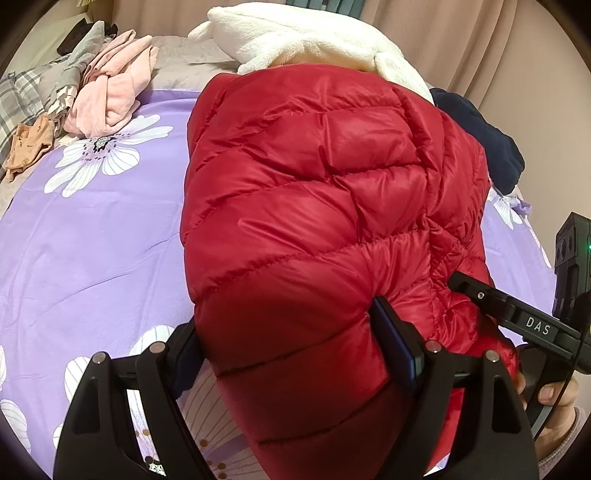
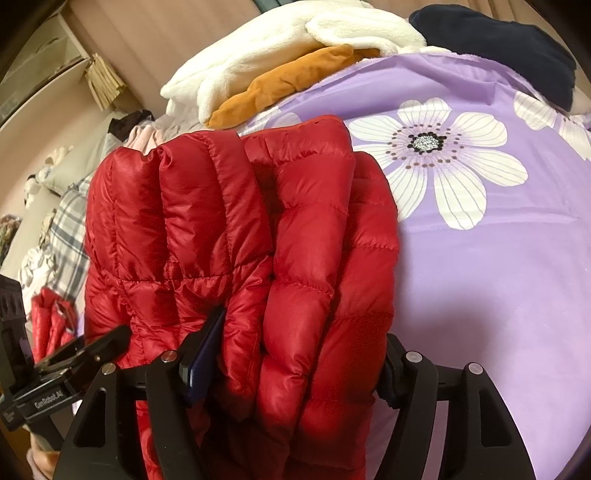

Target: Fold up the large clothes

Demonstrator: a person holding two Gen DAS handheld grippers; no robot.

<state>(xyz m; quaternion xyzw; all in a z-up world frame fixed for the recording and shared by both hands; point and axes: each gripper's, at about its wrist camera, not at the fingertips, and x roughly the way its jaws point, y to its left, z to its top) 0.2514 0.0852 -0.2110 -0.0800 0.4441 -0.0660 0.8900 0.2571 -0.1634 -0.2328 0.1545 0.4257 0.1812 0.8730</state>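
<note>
A red quilted down jacket [image 1: 314,206] lies bunched on the purple flowered bedsheet [image 1: 92,240]. My left gripper [image 1: 288,350] is shut on a thick fold of its near end, which bulges between the fingers. My right gripper [image 2: 299,354] is shut on another thick bundle of the same jacket [image 2: 258,229], its quilted folds filling the gap between the fingers. The right gripper also shows at the right edge of the left wrist view [image 1: 517,314], pressed against the jacket. The left gripper shows at the lower left of the right wrist view [image 2: 70,358].
A white fleece garment [image 1: 303,33] and a dark navy garment [image 1: 487,133] lie behind the jacket. An orange-brown garment [image 2: 288,81] lies under the fleece. A pile of pink [image 1: 110,85], grey and plaid clothes sits at the far left. Curtains hang behind the bed.
</note>
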